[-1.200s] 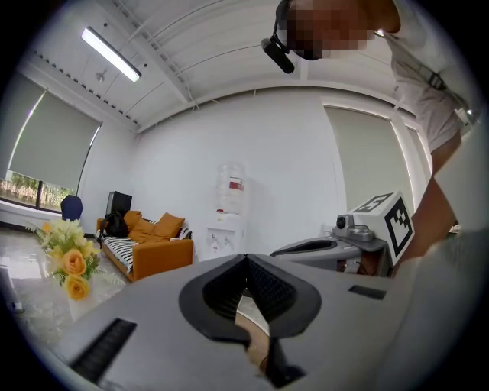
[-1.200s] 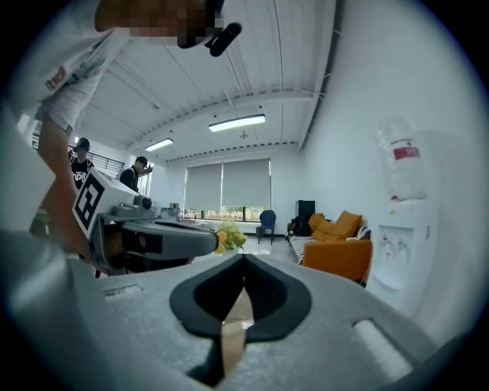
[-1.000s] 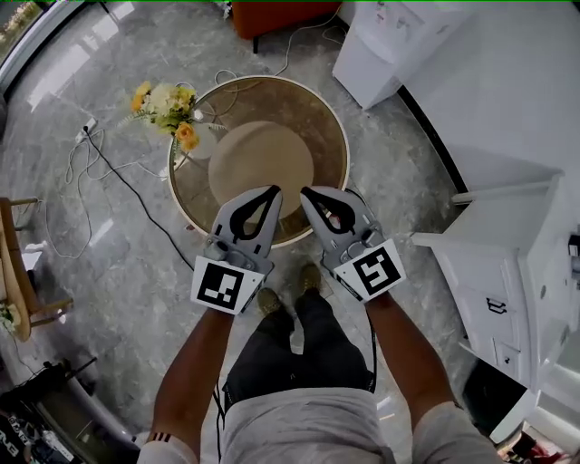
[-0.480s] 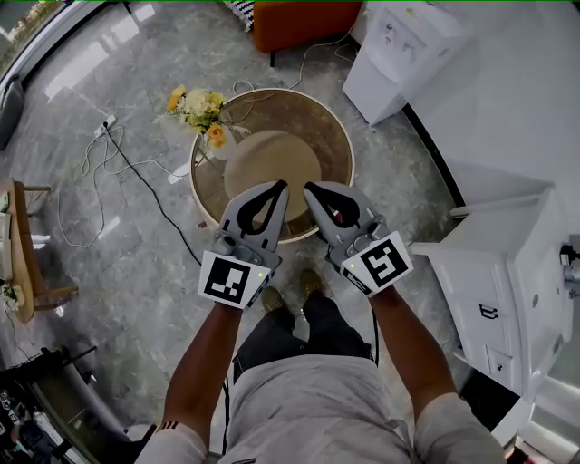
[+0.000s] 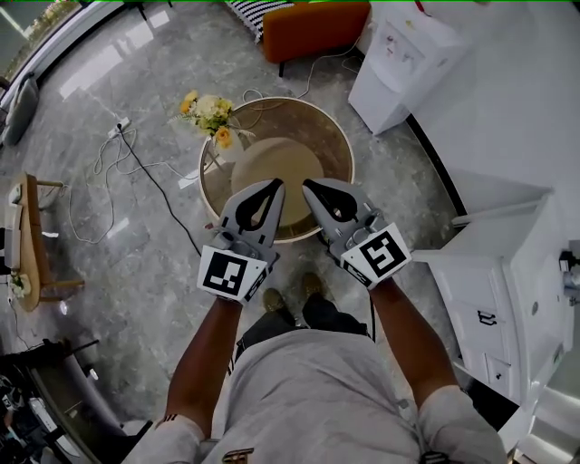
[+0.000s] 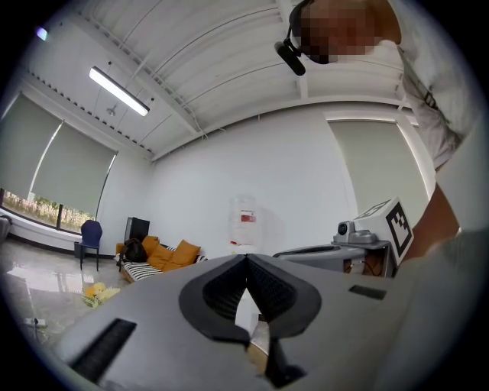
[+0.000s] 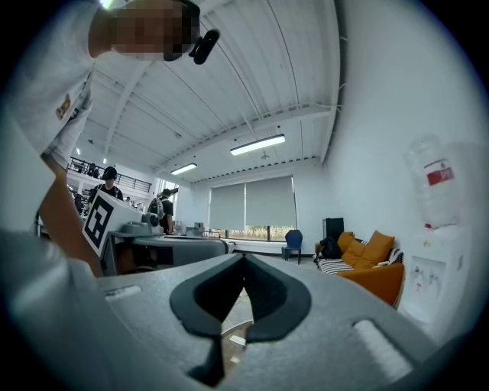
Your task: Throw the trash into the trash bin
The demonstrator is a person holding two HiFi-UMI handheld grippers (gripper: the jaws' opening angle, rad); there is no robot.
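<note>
In the head view my left gripper (image 5: 275,185) and right gripper (image 5: 306,186) are held side by side, level, above the near rim of a round glass table (image 5: 340,136). Both are shut with nothing between the jaws. The left gripper view shows my left gripper (image 6: 246,257) with its tips meeting and empty. The right gripper view shows the same for my right gripper (image 7: 244,257). I see no trash and no trash bin that I can tell in any view. The table top carries only a tan round disc (image 5: 272,159).
A vase of yellow flowers (image 5: 208,113) stands at the table's left edge, with cables (image 5: 118,172) on the floor beside it. A white water dispenser (image 5: 399,50) and an orange sofa (image 5: 313,27) are beyond. White cabinets (image 5: 507,272) stand at the right, a wooden stand (image 5: 32,240) at the left.
Both grippers have risen together, still shut and side by side. The table and floor now look farther below, and more of the sofa shows at the top.
</note>
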